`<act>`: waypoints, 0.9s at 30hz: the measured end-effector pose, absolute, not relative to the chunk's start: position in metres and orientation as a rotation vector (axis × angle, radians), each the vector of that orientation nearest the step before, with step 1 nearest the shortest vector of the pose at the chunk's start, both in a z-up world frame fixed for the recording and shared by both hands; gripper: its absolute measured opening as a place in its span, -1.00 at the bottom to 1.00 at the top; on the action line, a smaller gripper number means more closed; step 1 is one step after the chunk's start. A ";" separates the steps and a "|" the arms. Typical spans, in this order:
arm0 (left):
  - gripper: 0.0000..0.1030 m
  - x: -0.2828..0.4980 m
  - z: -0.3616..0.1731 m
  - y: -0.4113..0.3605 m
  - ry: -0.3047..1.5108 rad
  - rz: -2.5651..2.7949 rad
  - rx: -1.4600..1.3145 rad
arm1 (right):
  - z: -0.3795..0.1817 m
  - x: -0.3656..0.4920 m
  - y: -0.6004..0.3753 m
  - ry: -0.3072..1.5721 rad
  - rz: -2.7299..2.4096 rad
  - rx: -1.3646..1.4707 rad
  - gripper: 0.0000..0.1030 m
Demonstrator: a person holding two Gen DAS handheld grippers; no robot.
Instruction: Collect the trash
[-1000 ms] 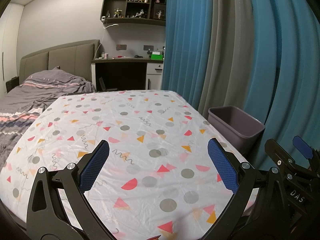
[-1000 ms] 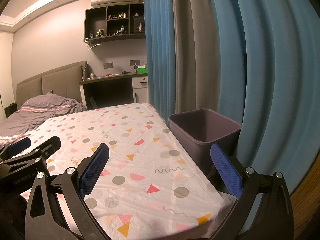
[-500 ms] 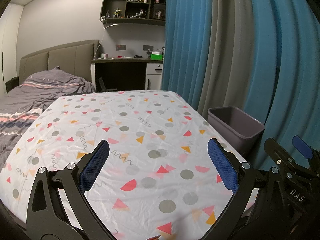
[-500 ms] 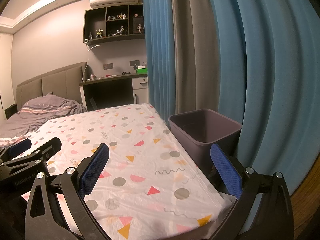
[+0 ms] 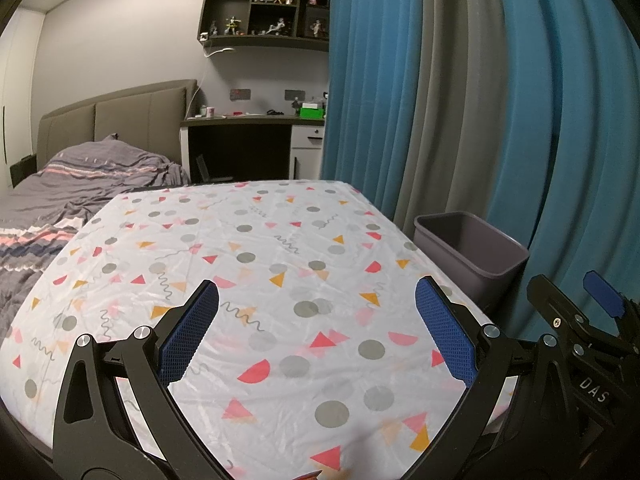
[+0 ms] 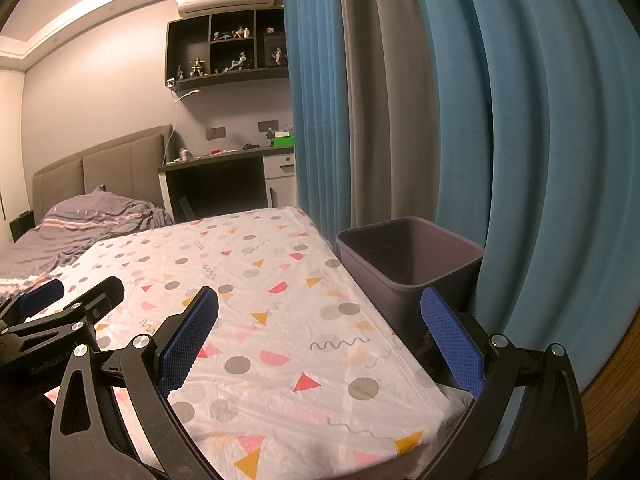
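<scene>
Left gripper and right gripper both spread wide, blue pads holding nothing, above a white cloth-covered table printed with coloured shapes. Square grey plastic bin stands ahead-right of both, against the table edge by blue curtains.

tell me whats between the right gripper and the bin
Only bare patterned sheet lies between the right gripper and the bin, per the right wrist view.
</scene>
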State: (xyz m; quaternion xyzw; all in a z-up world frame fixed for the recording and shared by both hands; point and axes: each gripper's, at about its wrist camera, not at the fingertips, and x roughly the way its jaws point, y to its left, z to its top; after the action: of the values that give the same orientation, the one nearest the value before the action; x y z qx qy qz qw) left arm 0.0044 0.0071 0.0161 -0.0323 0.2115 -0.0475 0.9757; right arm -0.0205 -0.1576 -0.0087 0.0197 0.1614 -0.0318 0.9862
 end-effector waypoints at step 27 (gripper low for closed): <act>0.89 0.005 0.016 0.006 0.428 -0.094 -0.063 | -0.008 -0.020 -0.158 0.325 -0.062 0.043 0.89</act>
State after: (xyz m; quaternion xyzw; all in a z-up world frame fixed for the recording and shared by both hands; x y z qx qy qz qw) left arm 0.0051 0.0061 0.0164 -0.0313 0.2121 -0.0467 0.9756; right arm -0.0197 -0.1578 -0.0078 0.0216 0.1618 -0.0308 0.9861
